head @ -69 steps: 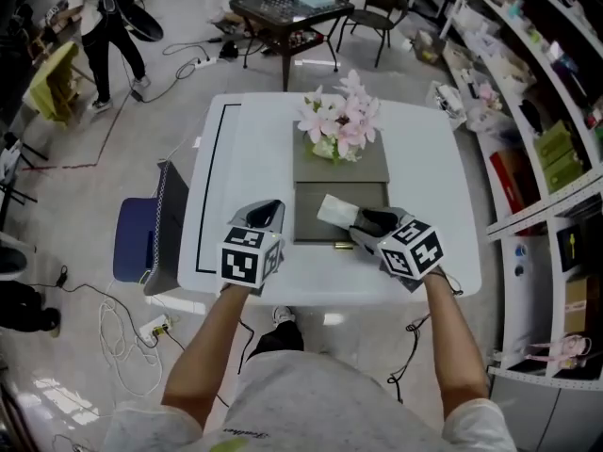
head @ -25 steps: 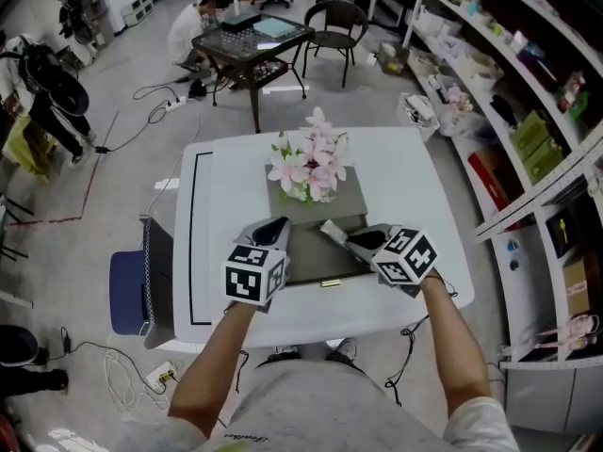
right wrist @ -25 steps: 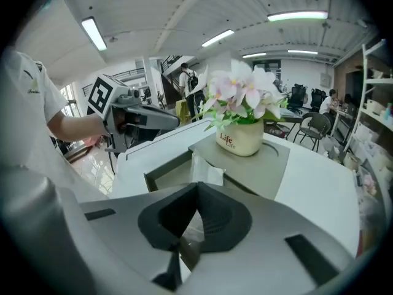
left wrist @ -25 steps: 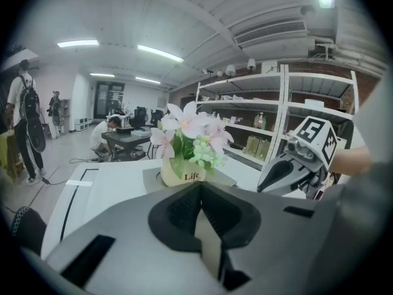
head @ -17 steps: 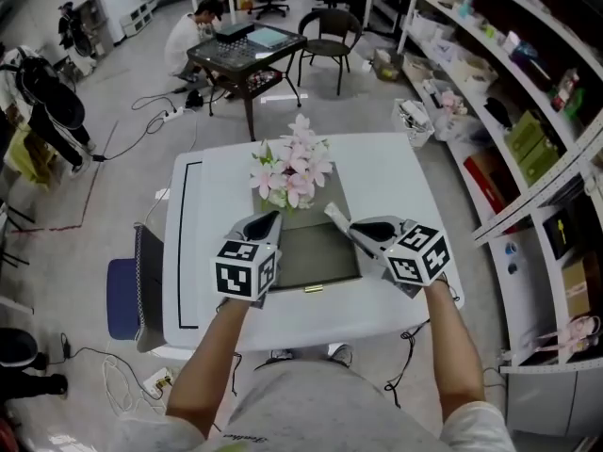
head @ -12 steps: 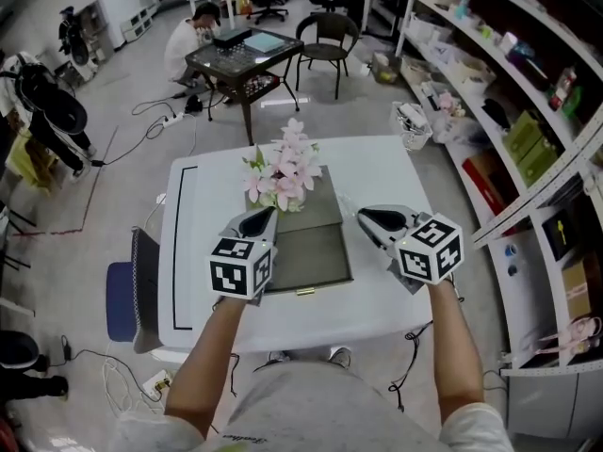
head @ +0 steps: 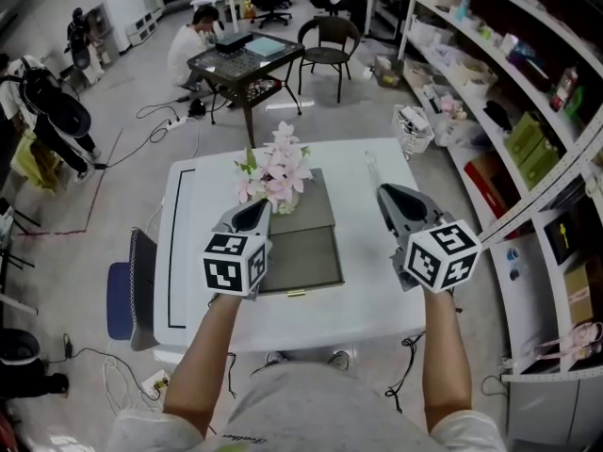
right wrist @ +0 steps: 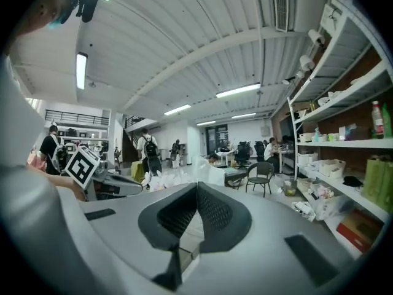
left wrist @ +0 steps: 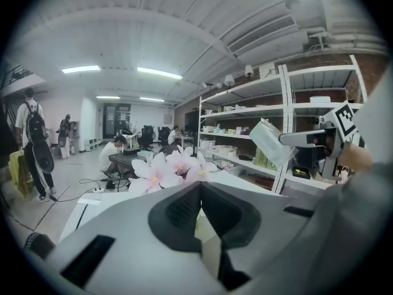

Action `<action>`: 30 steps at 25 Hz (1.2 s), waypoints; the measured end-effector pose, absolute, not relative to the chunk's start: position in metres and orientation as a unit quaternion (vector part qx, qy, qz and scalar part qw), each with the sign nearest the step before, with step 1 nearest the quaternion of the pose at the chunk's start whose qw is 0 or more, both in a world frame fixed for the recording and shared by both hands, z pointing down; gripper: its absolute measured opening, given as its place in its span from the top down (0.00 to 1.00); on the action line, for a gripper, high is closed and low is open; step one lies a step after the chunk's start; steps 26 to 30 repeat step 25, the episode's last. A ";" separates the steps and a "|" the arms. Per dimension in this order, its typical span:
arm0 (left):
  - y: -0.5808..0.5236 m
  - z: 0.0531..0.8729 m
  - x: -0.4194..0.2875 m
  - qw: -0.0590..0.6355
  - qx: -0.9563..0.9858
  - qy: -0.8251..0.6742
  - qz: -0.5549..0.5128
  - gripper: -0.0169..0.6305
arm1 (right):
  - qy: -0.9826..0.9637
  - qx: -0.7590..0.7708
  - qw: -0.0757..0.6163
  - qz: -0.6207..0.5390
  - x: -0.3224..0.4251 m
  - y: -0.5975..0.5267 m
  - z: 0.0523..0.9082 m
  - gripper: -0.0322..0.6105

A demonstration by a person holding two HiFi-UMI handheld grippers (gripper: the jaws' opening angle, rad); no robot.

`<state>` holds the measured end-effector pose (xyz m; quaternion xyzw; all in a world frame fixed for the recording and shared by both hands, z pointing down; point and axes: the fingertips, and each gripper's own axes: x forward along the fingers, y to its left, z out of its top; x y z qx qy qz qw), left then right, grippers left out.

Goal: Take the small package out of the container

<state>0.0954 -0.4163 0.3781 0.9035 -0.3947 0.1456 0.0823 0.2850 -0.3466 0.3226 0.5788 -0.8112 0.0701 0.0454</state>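
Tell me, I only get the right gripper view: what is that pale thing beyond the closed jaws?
Observer: A small translucent package; the left gripper view shows the right gripper pinching it in mid-air.
Operator: Is it out of the container?
Observer: Yes. In the head view the grey container lies open on the white table, with the package raised to its right.
Operator: And the other gripper?
Observer: The left gripper hovers by the container's left edge near pink flowers, jaws together.
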 end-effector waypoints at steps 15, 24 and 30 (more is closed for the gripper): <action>-0.416 0.380 0.097 0.084 0.897 -0.406 0.151 0.97 | -0.788 0.610 0.012 0.079 0.302 -0.339 0.327 0.94; -0.416 0.380 0.098 0.083 0.898 -0.403 0.154 0.97 | -0.787 0.611 0.017 0.080 0.300 -0.338 0.330 0.94; -0.417 0.380 0.098 0.083 0.899 -0.402 0.154 0.97 | -0.787 0.611 0.017 0.081 0.300 -0.338 0.330 0.94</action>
